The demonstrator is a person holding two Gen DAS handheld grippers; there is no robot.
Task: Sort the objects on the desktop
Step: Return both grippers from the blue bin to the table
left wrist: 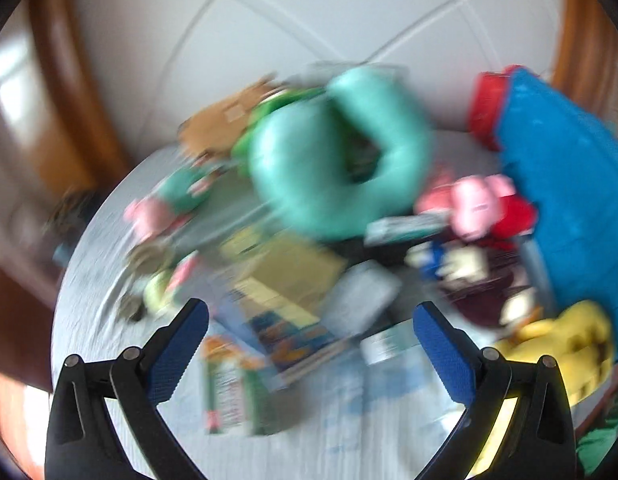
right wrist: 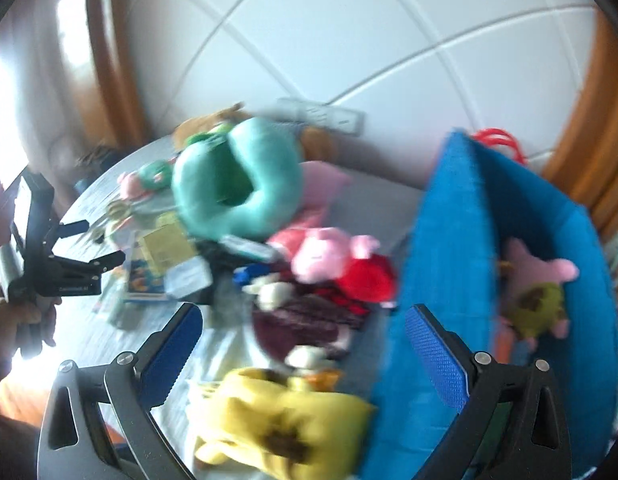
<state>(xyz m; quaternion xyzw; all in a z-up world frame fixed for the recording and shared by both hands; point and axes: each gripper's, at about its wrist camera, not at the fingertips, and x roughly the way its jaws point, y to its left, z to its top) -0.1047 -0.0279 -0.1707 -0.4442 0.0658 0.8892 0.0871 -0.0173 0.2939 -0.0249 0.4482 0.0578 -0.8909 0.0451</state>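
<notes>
Both views are motion-blurred. A pile of objects covers the round grey table: a teal neck pillow, a pink and red pig plush, a yellow plush, books and boxes. A blue fabric bin stands at the right with a pink plush inside. My left gripper is open above the books. My right gripper is open over the dark plush and the yellow one. The left gripper also shows at the far left, held by a hand.
A white tiled wall rises behind the table, with wooden frames on both sides. A power strip lies at the back edge. A clear plastic packet lies near the front of the table.
</notes>
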